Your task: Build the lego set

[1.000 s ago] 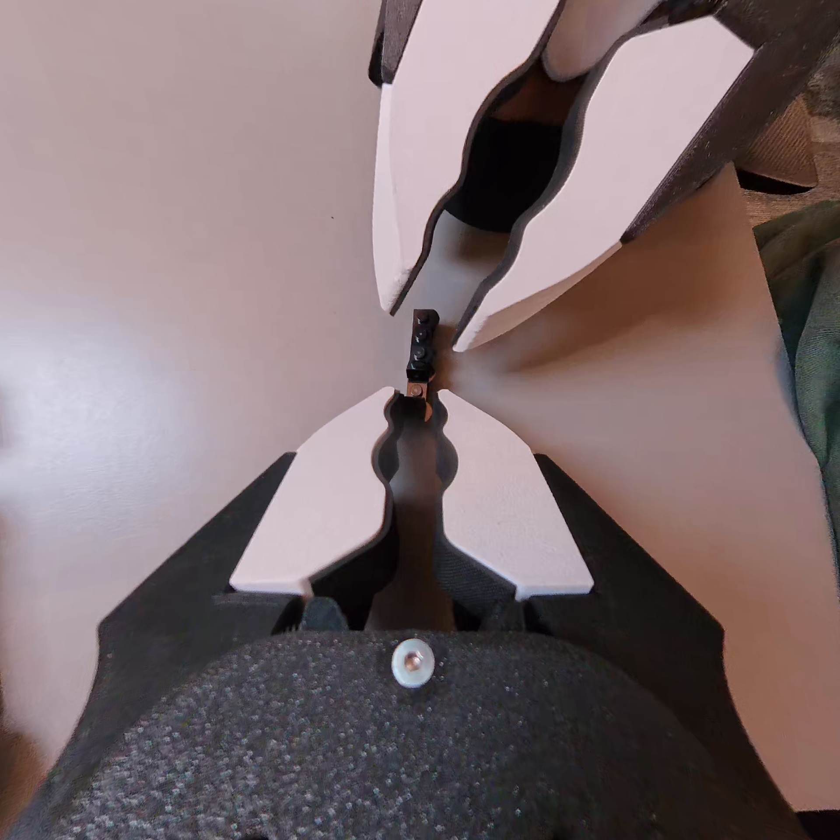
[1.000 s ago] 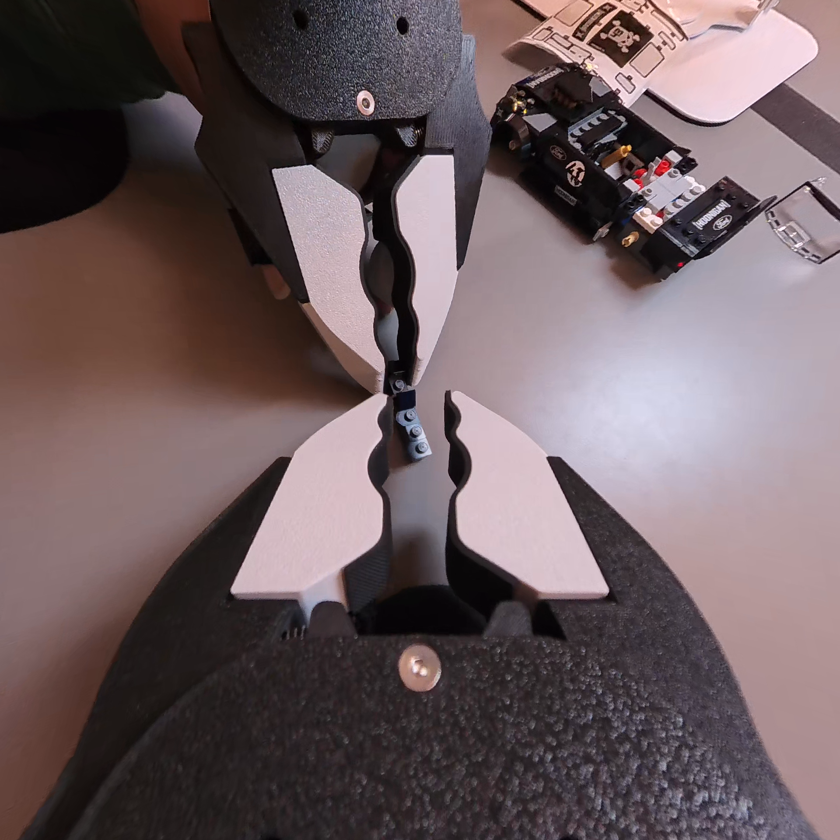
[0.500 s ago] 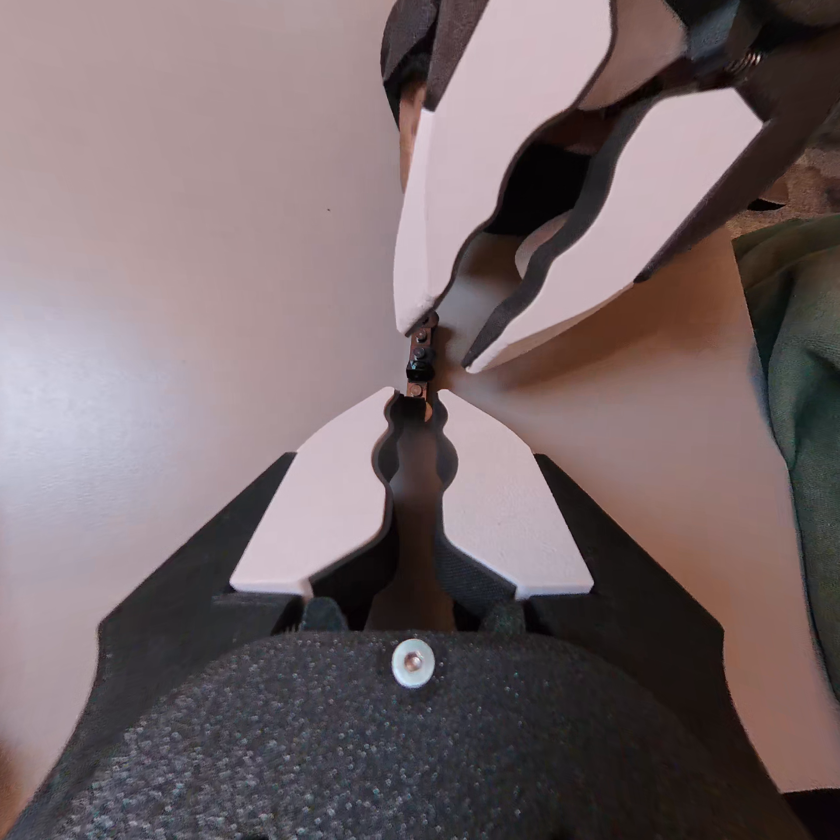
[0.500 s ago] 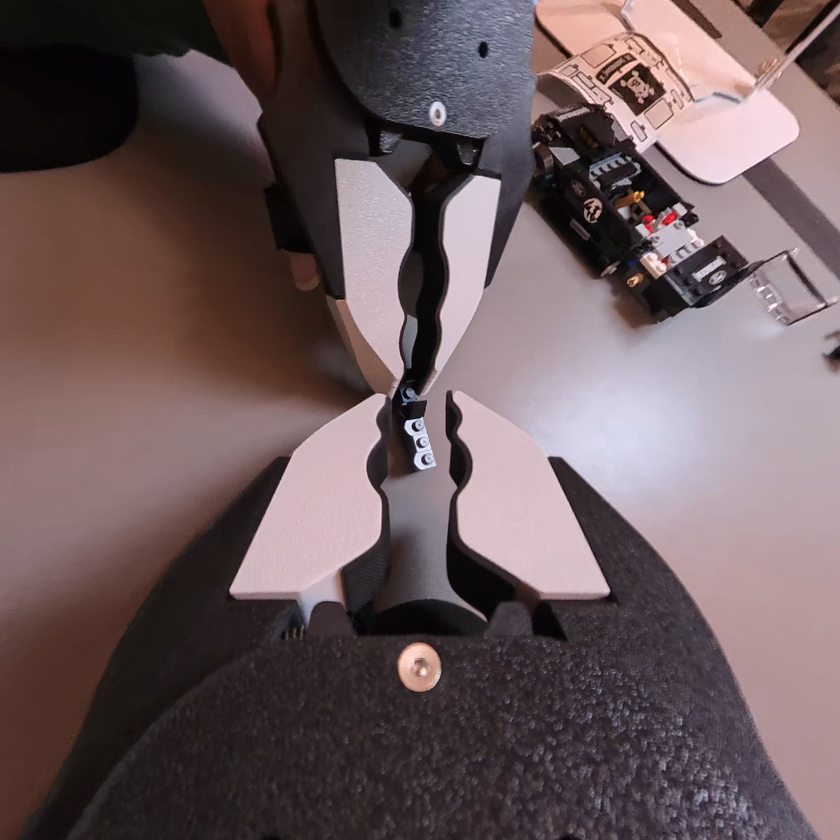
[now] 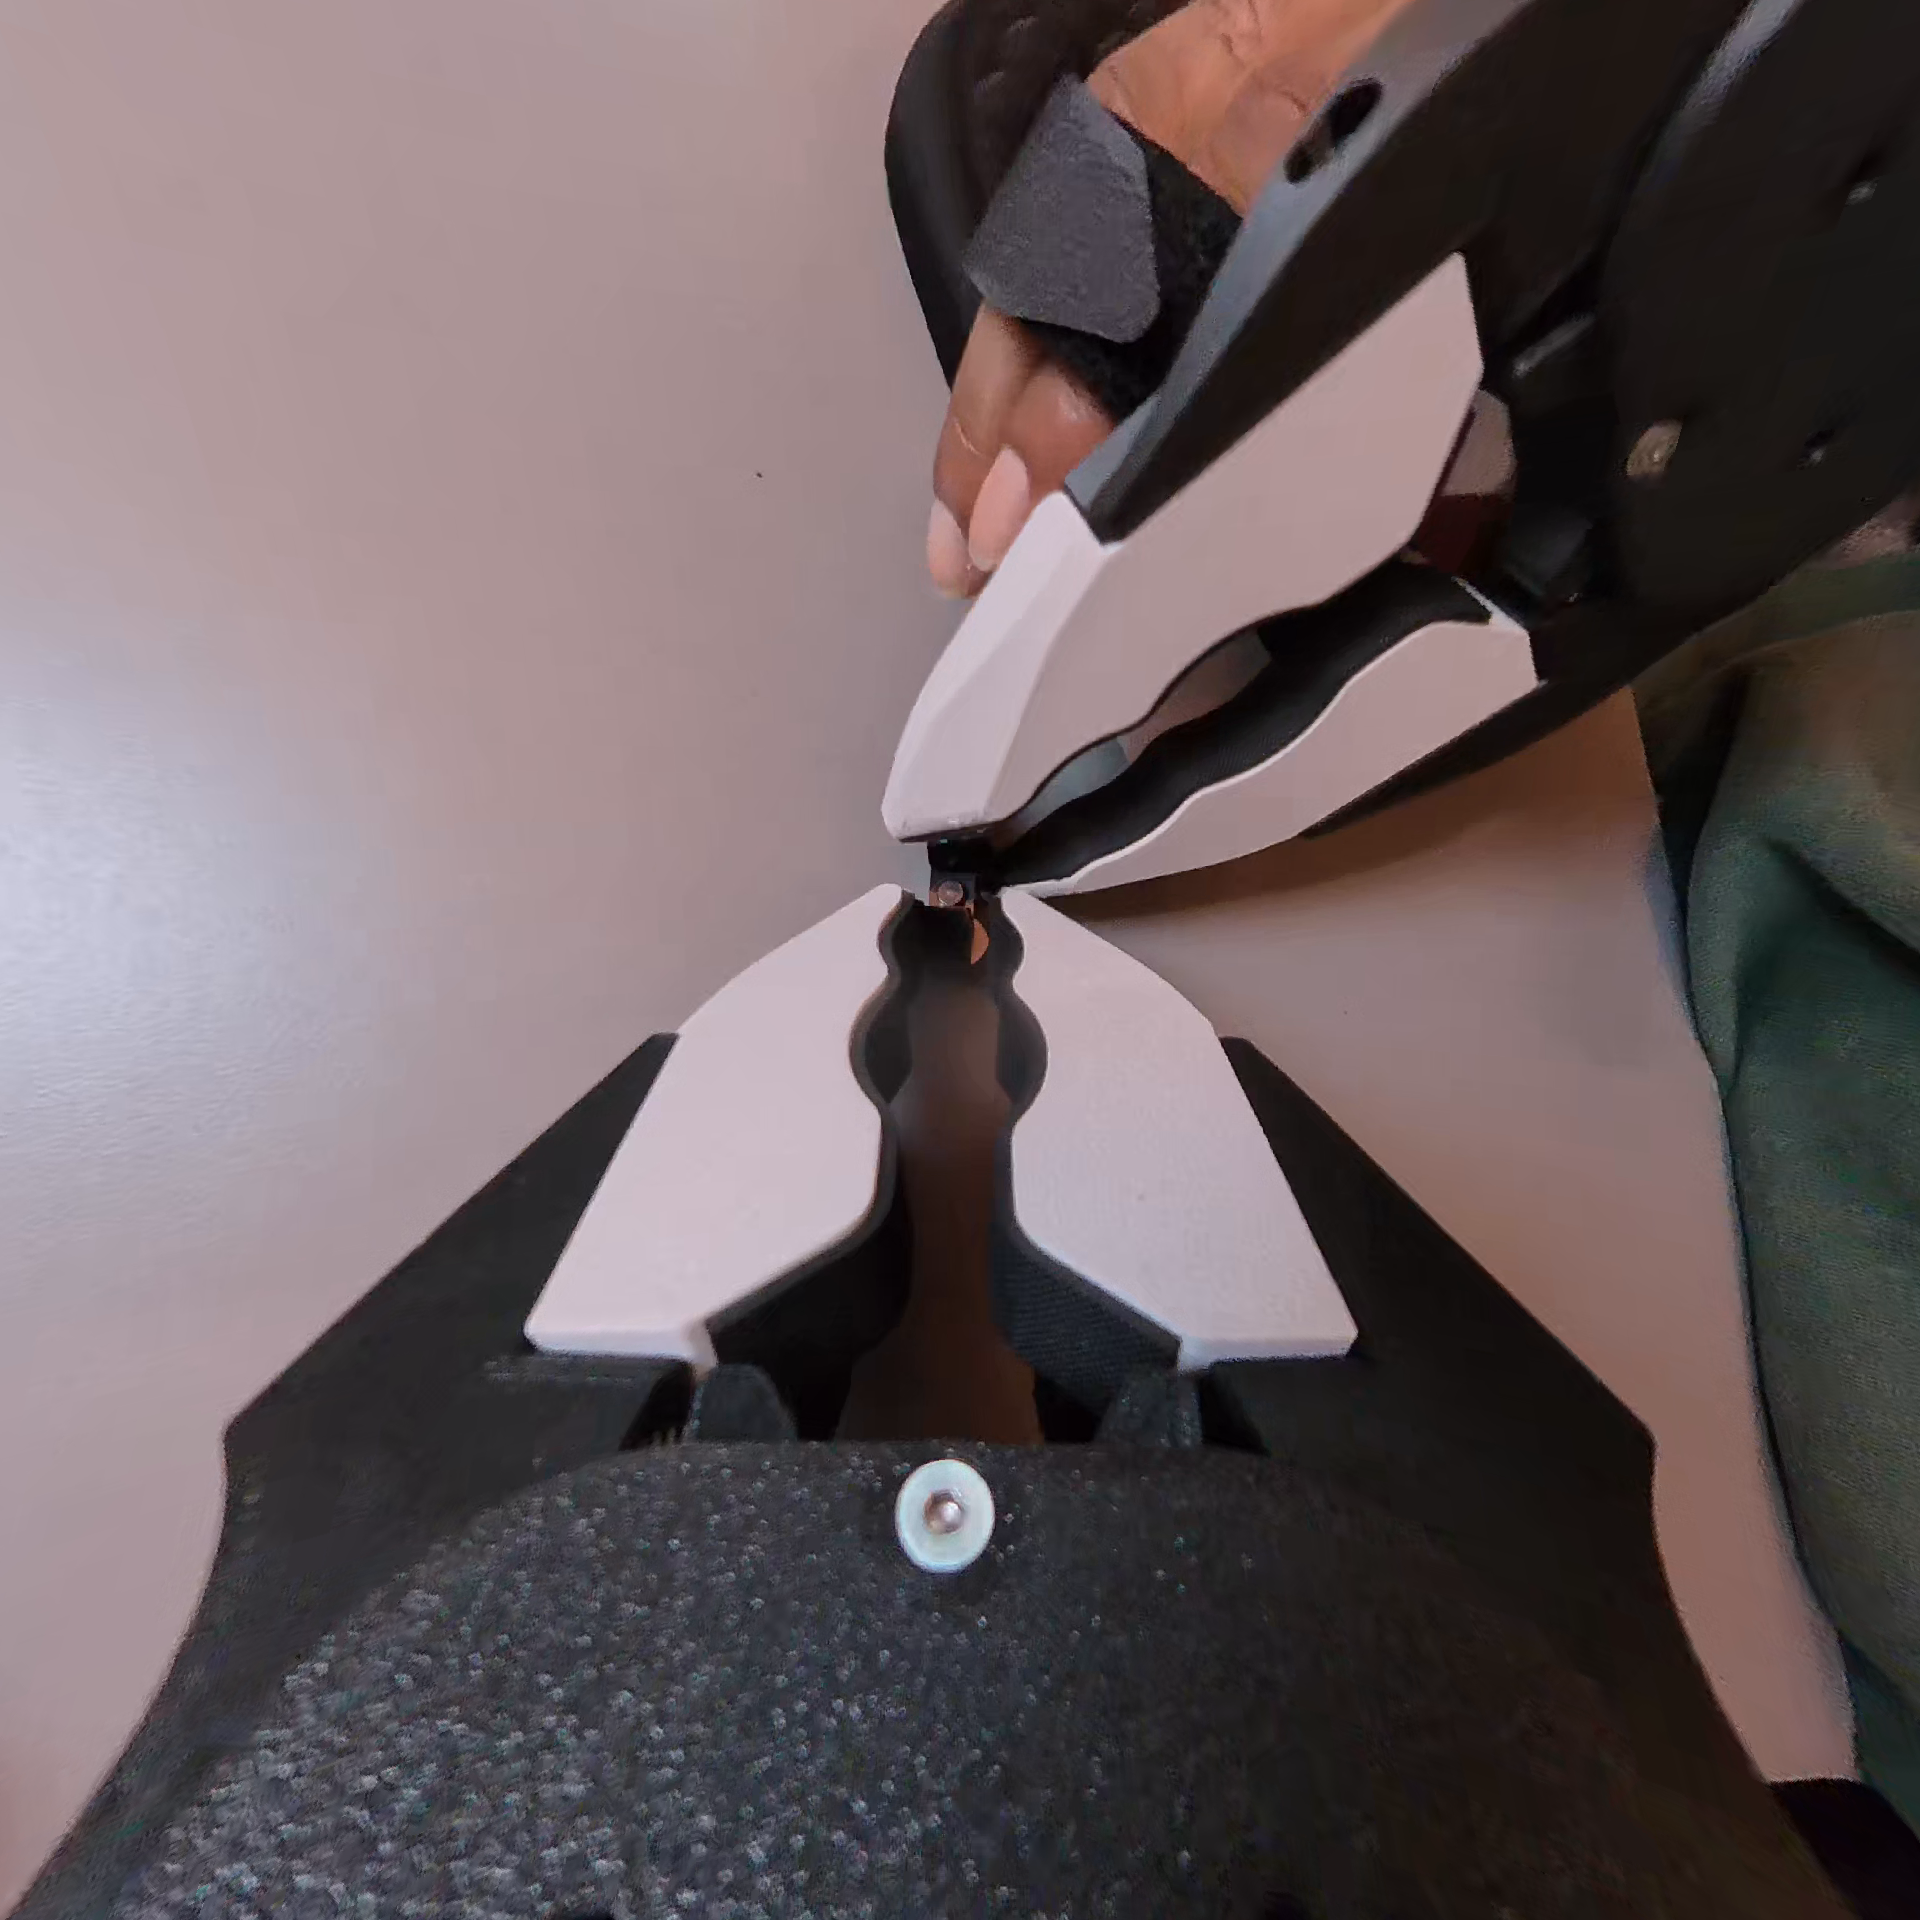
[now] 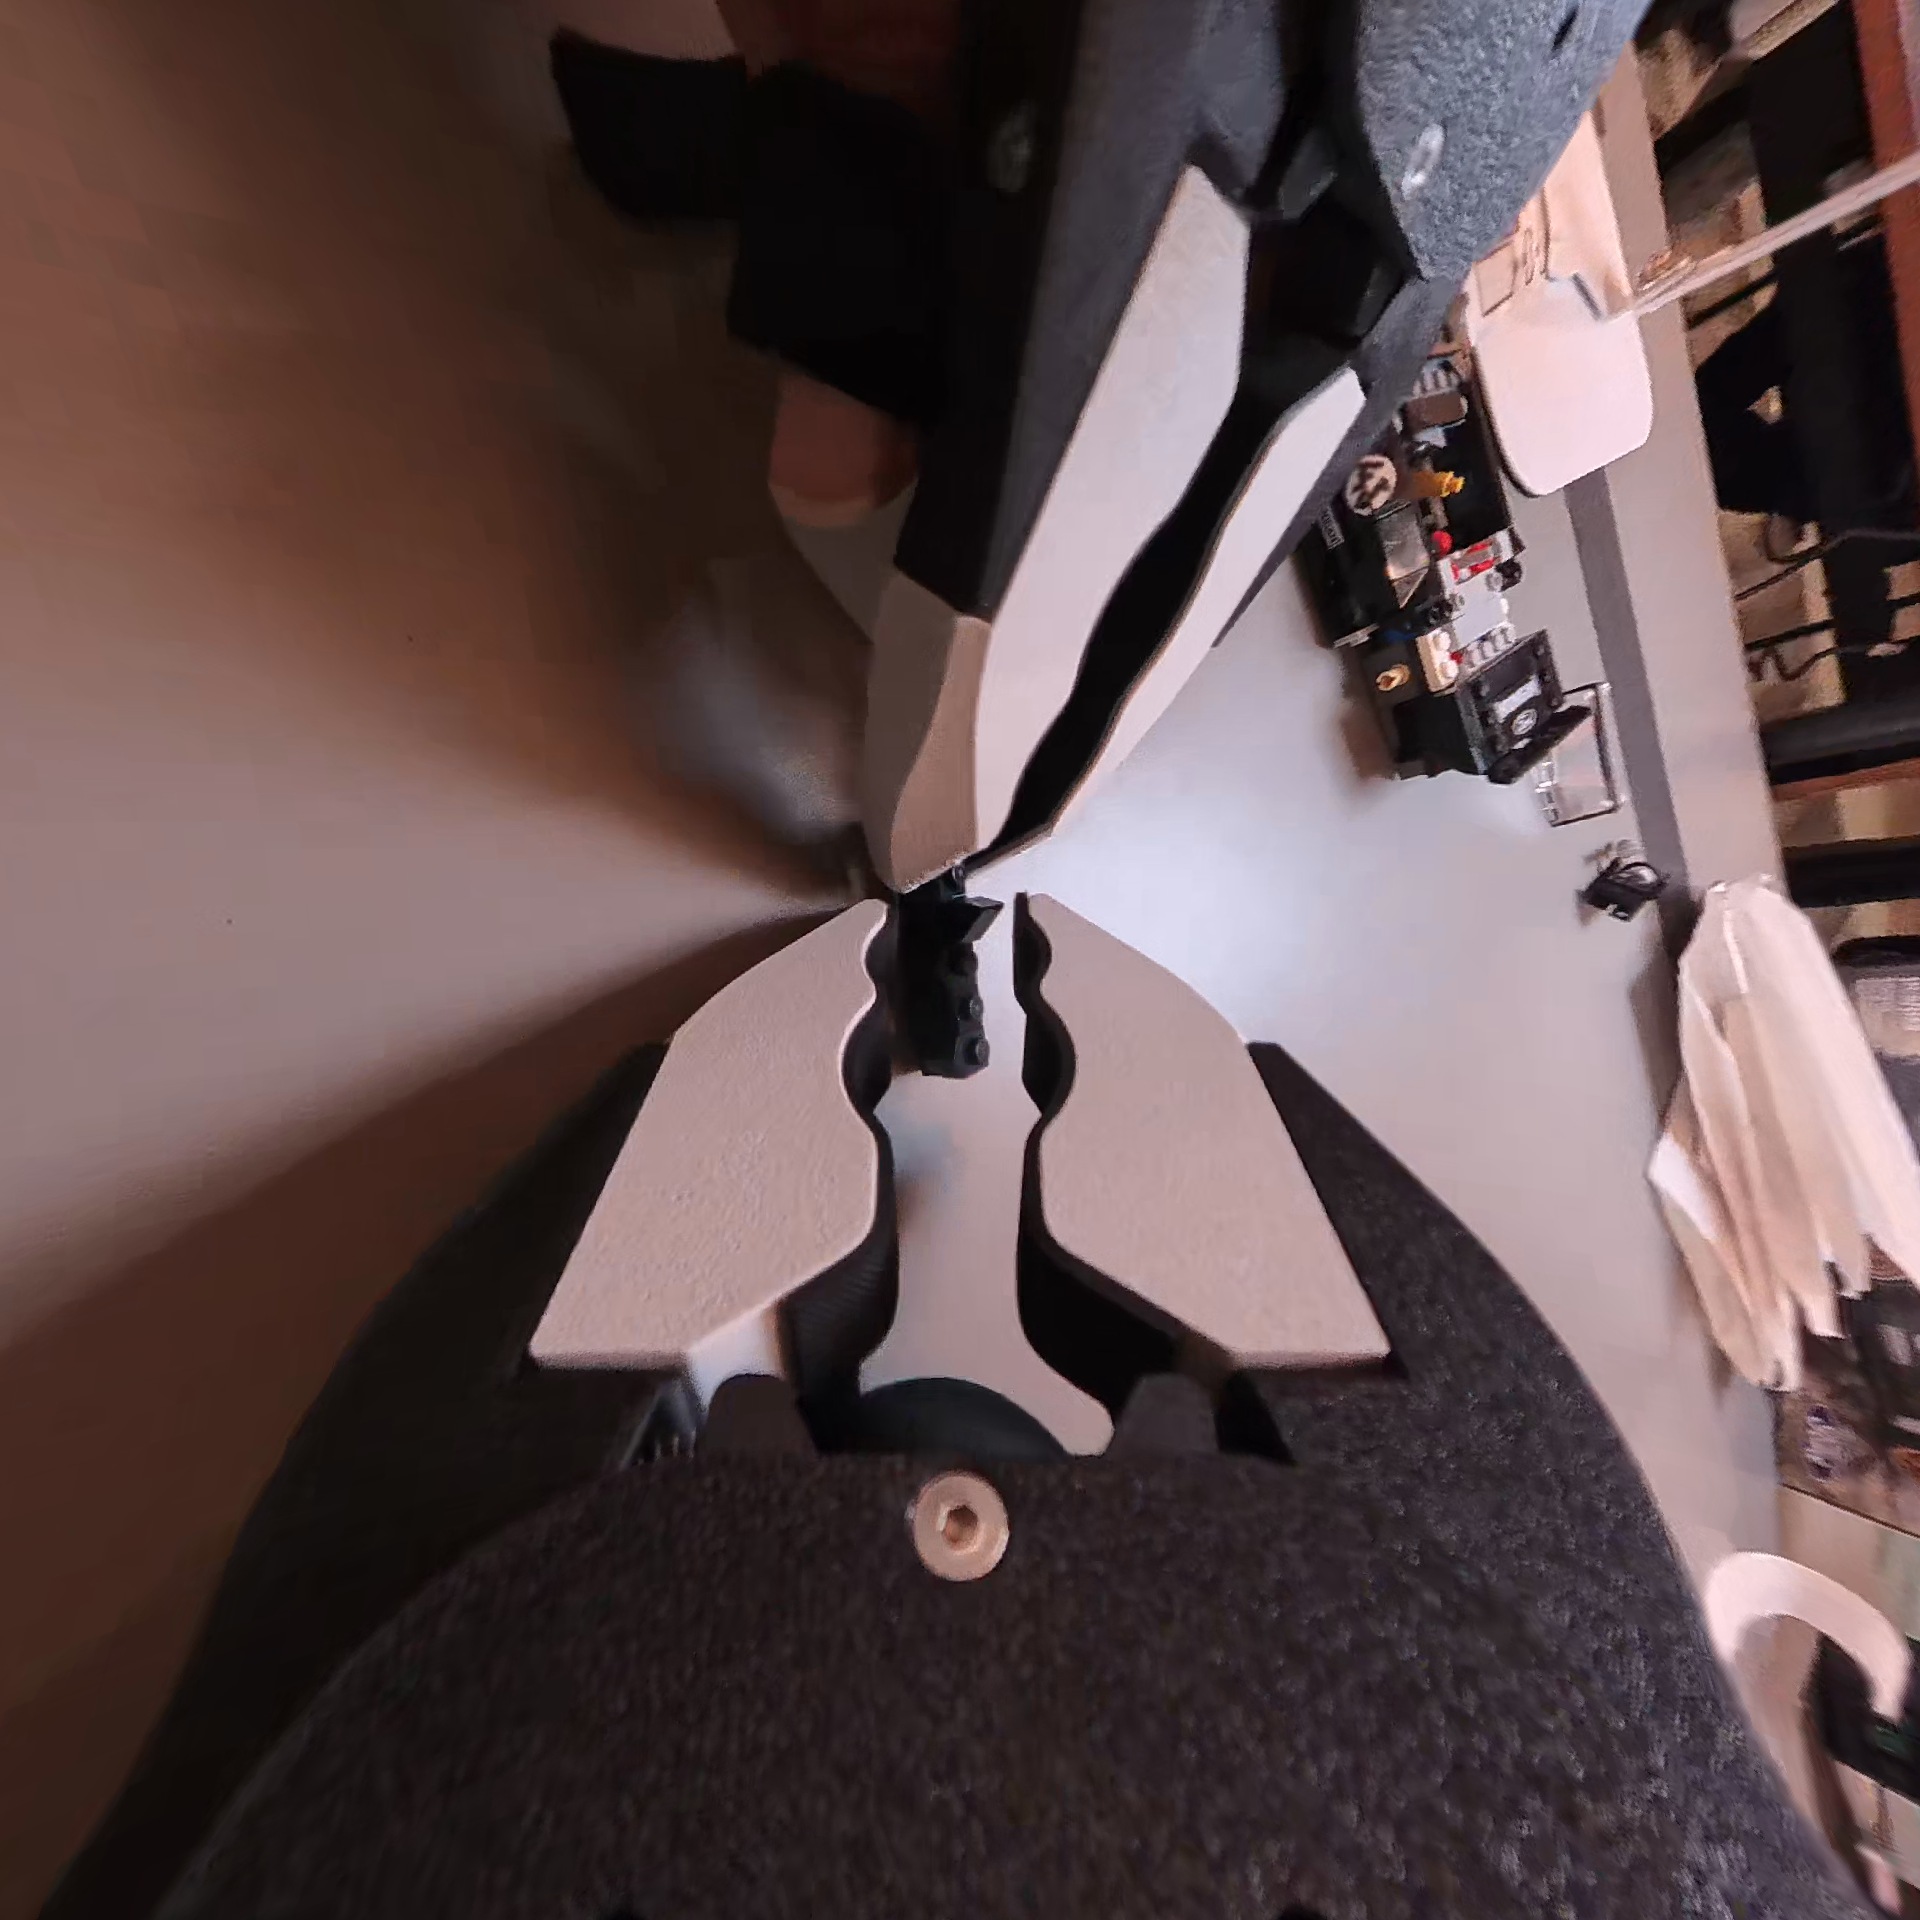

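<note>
Between our two sets of tongs, tip to tip above the table (image 5: 416, 623), hangs a small black lego piece (image 6: 943, 997). Our left gripper (image 5: 951, 906) pinches one end of it, jaws narrow. Our right gripper (image 6: 951, 906) stands a little apart around the studded strip; whether it presses we cannot tell. We judge the piece light, stiff and slick, so it may twist out or its joint may pop; we would take hold across its flat sides, near the studs. Farther off on the table stands the half-built black car (image 6: 1444, 613), with a clear part (image 6: 1579, 769) and paper bags (image 6: 1756, 1122) beside it.
</note>
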`<state>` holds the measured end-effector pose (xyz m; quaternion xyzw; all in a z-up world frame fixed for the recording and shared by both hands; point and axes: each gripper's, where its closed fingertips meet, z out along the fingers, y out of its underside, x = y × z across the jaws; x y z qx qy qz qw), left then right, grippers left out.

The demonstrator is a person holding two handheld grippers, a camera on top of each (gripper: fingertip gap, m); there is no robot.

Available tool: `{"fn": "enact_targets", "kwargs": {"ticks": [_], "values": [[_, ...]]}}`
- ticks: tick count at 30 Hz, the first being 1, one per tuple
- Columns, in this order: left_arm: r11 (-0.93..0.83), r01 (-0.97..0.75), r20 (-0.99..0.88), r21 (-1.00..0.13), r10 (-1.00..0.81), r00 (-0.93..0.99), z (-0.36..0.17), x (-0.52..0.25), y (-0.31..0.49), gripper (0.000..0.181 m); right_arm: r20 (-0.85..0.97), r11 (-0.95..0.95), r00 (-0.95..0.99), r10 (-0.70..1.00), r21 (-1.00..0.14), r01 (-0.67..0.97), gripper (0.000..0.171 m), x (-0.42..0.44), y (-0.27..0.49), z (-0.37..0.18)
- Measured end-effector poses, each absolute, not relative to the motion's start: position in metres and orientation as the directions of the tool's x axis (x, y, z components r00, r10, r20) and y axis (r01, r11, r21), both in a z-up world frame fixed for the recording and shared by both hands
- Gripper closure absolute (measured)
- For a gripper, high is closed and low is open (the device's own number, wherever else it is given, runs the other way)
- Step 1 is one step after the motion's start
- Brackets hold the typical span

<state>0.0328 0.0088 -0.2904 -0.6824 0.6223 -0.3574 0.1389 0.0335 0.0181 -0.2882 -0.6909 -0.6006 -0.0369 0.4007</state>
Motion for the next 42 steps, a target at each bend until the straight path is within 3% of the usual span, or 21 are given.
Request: {"fn": "enact_targets", "kwargs": {"ticks": [13, 29, 33, 37, 42], "values": [[-0.275, -0.744, 0.402, -0.609, -0.916, 0.010, -0.289, 0.032, 0.010, 0.169, 0.661, 0.140, 0.188, 0.727, -0.410, 0.902, 0.155, 0.030, 0.019, -0.289], [-0.292, -0.744, 0.415, -0.601, -0.909, 0.022, -0.290, 0.031, 0.010, 0.169, 0.474, -0.048, 0.374, 0.797, -0.568, 0.822, 0.156, 0.031, 0.019, -0.290], [-0.293, -0.706, 0.427, -0.645, -0.904, -0.015, -0.283, 0.034, 0.010, 0.169, 0.394, -0.097, 0.417, 0.819, -0.622, 0.777, 0.156, 0.032, 0.018, -0.285], [-0.092, -0.640, 0.229, -0.763, -0.964, -0.135, -0.262, 0.034, 0.011, 0.149, 0.302, -0.155, 0.478, 0.824, -0.693, 0.705, 0.156, 0.037, 0.022, -0.269], [0.268, -0.518, -0.223, -0.812, -0.963, -0.149, -0.228, 0.041, 0.021, 0.148, 0.212, -0.188, 0.499, 0.840, -0.750, 0.634, 0.156, 0.041, 0.021, -0.236]]}}
